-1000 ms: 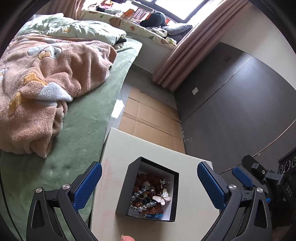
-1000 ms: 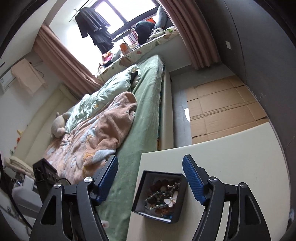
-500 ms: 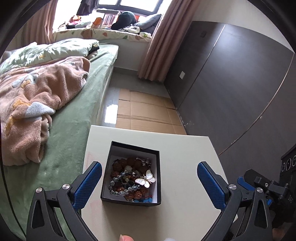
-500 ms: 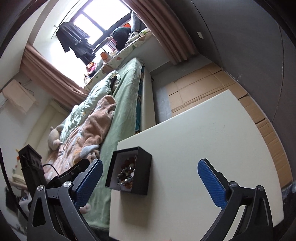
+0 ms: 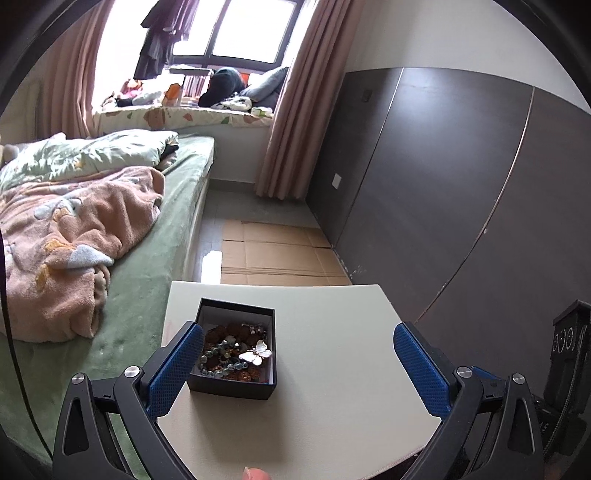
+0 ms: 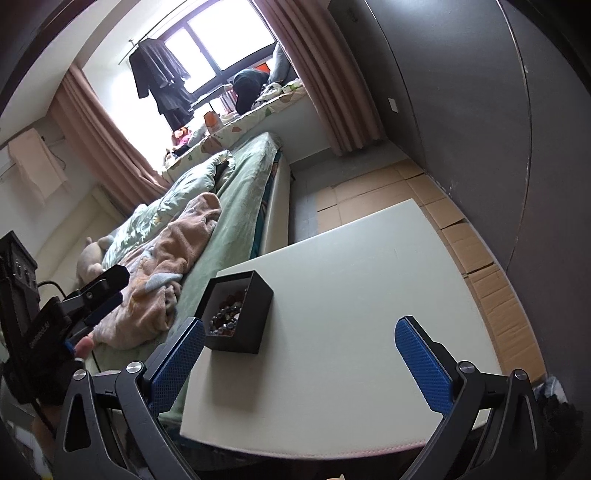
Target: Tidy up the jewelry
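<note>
On table, near-left: black box of beads, long axis near-to-far. Left gripper nearer, wide, empty. Right gripper wide, empty, box far-left.

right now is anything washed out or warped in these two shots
Left wrist view: the window is blown out white, the wall panels bow with fisheye, and the jewelry box is sharp. Right wrist view: same window glare, a tilted room, and a soft shadow beside the box.
</note>
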Available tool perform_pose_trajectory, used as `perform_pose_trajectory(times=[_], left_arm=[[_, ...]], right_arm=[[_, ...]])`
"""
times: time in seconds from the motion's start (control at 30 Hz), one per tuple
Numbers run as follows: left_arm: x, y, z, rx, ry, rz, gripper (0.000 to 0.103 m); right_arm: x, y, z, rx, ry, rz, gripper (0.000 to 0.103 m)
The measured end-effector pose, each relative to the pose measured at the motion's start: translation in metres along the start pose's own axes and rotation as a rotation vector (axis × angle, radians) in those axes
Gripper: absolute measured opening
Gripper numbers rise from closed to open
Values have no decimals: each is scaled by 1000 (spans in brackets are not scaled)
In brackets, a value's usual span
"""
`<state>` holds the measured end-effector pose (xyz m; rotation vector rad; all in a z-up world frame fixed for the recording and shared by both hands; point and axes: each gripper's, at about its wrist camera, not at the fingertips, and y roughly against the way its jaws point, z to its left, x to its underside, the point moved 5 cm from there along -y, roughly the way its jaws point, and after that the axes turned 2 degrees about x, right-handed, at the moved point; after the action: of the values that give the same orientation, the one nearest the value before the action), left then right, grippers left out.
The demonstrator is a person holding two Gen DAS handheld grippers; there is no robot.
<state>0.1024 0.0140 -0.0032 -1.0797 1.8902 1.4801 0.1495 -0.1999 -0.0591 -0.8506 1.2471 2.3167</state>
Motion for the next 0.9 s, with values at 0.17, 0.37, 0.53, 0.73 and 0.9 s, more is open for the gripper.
perform_pose_trajectory(times=[0.17, 0.37, 0.53, 0.73, 0.9], left_arm=[[10, 6, -9, -9, -50, 26, 103], [9, 20, -17, -37, -92, -9, 103], [8, 24, -14, -40, -78, -16, 103], [10, 24, -10, -63, -50, -20, 103], [12, 23, -13, -75, -65, -17, 103]], right_arm=[[12, 7, 5, 37, 48, 19, 103], [16, 18, 14, 34, 89, 23, 103], [14, 19, 13, 12, 76, 37, 103], [16, 21, 16, 21, 99, 35, 103], [18, 24, 15, 14, 94, 42, 103]])
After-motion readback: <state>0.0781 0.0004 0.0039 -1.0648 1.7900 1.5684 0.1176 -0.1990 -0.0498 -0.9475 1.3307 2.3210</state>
